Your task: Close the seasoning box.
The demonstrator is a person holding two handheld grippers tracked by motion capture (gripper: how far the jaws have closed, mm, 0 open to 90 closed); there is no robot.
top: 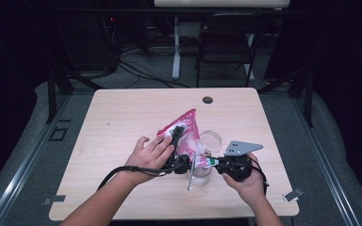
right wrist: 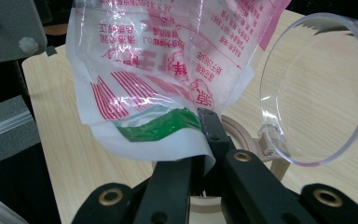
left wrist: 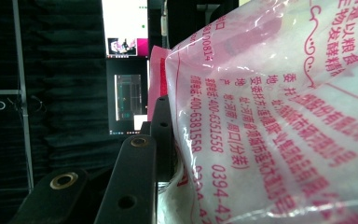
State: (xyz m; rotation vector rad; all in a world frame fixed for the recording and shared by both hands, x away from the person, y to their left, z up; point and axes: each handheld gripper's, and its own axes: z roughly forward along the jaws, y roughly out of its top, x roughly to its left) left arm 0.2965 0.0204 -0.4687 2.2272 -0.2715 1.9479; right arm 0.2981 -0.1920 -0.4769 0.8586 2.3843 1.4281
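A: Left tongs (top: 178, 133) — pinching what?
B: Pressed together on the upper part of the pink-and-white printed bag (top: 185, 133), bag film squeezed against the jaws in the left gripper view, red print (left wrist: 279, 121) right up at the lens.
A: And the right tongs (right wrist: 200, 154)?
B: Clamped on the bag's lower edge, right by the green patch (right wrist: 161, 125), white film tucked between the two jaws.
A: Where on the tabletop (top: 122, 117)?
B: Just past centre toward five o'clock, held up between both hands — left hand (top: 149, 154) at about nine o'clock of the bag, right hand (top: 245, 181) toward four.
A: Anything beside it?
B: Clear plastic cup (right wrist: 317, 88) tipped on its side, mouth facing the bag, at three o'clock of it in the right gripper view. Round wooden ring (right wrist: 242, 135) lying flat beneath. Possibly a second clear container (top: 200, 175) under the bag in the high view — too blurred to say.
A: Farther back?
B: Dark round grommet (top: 208, 100) near the tabletop's twelve o'clock edge, folding chair (top: 226, 42) beyond.
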